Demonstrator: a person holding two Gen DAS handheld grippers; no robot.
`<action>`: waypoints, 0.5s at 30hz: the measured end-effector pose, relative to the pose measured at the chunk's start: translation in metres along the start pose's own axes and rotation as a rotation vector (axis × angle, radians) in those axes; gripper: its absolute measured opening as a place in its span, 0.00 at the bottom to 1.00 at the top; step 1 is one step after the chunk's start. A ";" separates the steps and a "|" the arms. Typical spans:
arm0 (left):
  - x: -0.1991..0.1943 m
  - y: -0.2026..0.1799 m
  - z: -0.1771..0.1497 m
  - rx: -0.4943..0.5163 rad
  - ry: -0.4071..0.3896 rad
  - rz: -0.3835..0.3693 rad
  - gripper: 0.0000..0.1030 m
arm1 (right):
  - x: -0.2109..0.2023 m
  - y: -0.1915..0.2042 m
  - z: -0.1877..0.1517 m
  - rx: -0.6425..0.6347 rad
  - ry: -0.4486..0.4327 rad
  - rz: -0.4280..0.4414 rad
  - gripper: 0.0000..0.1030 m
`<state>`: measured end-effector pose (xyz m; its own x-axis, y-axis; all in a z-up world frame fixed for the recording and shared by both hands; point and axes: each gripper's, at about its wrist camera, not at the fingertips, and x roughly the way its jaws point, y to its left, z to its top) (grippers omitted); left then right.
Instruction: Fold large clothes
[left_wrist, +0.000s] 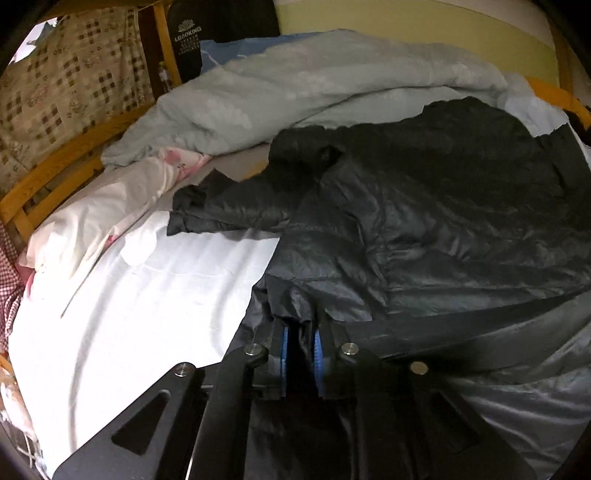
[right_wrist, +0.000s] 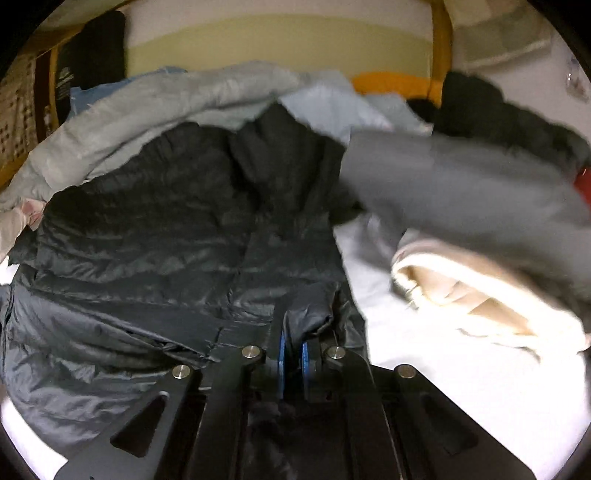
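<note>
Black quilted fabric fills the middle of both views: a puffer jacket lies spread on the white bed sheet, its shiny panels creased and one sleeve reaching out to the left across the sheet. In the left wrist view the left gripper sits at the near edge of the jacket with a fold of the dark fabric hanging between its blue pads; the jaws stand slightly apart, and whether the pads press on the cloth cannot be told. In the right wrist view the right gripper is at the near right corner of the jacket, its blue pads drawn close together with a bunched hem pinched between them. Beyond the jacket, on the far side, a pale grey-green duvet is heaped up against the wooden bed frame. To the right in the right wrist view, a grey garment with a cream lining lies blurred on the sheet, just beside the jacket. A white pillow with pink print rests at the left.
</note>
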<state>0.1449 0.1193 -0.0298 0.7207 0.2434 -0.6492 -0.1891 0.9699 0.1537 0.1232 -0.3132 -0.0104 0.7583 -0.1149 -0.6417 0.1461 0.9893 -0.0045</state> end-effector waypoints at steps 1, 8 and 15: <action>0.002 0.001 0.000 -0.006 0.000 -0.013 0.14 | 0.004 -0.001 0.000 0.002 0.000 -0.001 0.05; -0.043 0.008 -0.001 -0.015 -0.178 0.038 0.77 | -0.032 -0.018 -0.001 0.083 -0.199 -0.152 0.82; -0.154 -0.001 0.001 0.050 -0.476 -0.165 0.94 | -0.096 -0.029 -0.004 0.126 -0.325 -0.072 0.99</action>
<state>0.0347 0.0808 0.0704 0.9647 0.0539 -0.2579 -0.0232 0.9924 0.1204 0.0439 -0.3300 0.0478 0.9027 -0.2264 -0.3659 0.2683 0.9610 0.0672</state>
